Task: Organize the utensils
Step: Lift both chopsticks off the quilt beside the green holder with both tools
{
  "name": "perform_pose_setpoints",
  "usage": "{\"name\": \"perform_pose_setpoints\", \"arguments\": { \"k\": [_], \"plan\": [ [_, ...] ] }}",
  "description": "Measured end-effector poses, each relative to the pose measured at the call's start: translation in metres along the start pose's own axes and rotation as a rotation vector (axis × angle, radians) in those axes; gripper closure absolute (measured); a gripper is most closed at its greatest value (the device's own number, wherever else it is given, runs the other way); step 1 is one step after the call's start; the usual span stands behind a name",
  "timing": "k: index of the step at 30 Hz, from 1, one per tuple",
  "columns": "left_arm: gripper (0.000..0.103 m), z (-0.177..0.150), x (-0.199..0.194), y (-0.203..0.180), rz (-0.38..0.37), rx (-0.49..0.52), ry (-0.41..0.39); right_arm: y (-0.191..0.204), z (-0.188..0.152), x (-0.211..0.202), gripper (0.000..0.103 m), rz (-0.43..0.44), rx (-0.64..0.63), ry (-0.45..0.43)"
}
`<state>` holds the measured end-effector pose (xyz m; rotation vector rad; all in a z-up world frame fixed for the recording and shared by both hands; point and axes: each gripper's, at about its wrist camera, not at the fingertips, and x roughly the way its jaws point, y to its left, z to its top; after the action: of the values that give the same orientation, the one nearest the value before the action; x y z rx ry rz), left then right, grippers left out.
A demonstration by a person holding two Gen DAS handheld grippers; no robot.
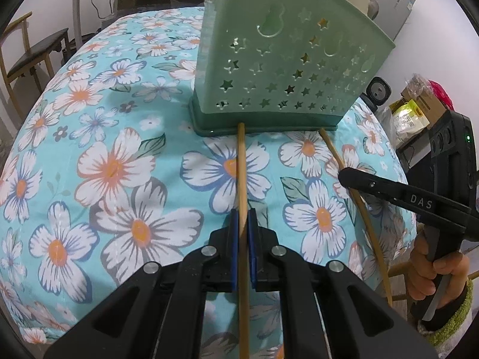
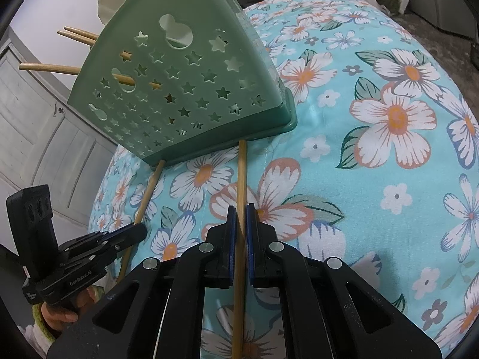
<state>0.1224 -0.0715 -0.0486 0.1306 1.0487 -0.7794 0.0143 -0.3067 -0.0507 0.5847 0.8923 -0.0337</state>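
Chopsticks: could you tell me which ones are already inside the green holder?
The chopsticks sticking out of the green holder's top, not the two clamped in the left gripper and right gripper.

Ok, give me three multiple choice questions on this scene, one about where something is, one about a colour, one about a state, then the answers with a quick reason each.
1. Where do the far tips of the two held chopsticks lie?
A. at the foot of the holder
B. inside the holder
C. off the table edge

2. What colour is the star-punched utensil holder?
A. red
B. green
C. white

3. What state is the left hand-held gripper in?
A. wide open
B. shut on nothing
C. shut on a chopstick

Answers:
1. A: the left chopstick and the right chopstick both end against the holder's dark base on the floral tablecloth.
2. B: its walls are pale green.
3. C: its blue pads clamp the stick, as the right hand-held gripper does its own.
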Motion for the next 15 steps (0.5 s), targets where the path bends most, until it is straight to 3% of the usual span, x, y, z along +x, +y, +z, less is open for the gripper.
{"name": "perform_pose_setpoints", "arguments": {
  "k": [15],
  "plan": [
    [0.097, 0.045, 0.028, -0.001, -0.031, 0.065, 0.055, -0.003, 0.001, -0.001, 0.099, 0.005, 0.001, 0.000]
  ]
}}
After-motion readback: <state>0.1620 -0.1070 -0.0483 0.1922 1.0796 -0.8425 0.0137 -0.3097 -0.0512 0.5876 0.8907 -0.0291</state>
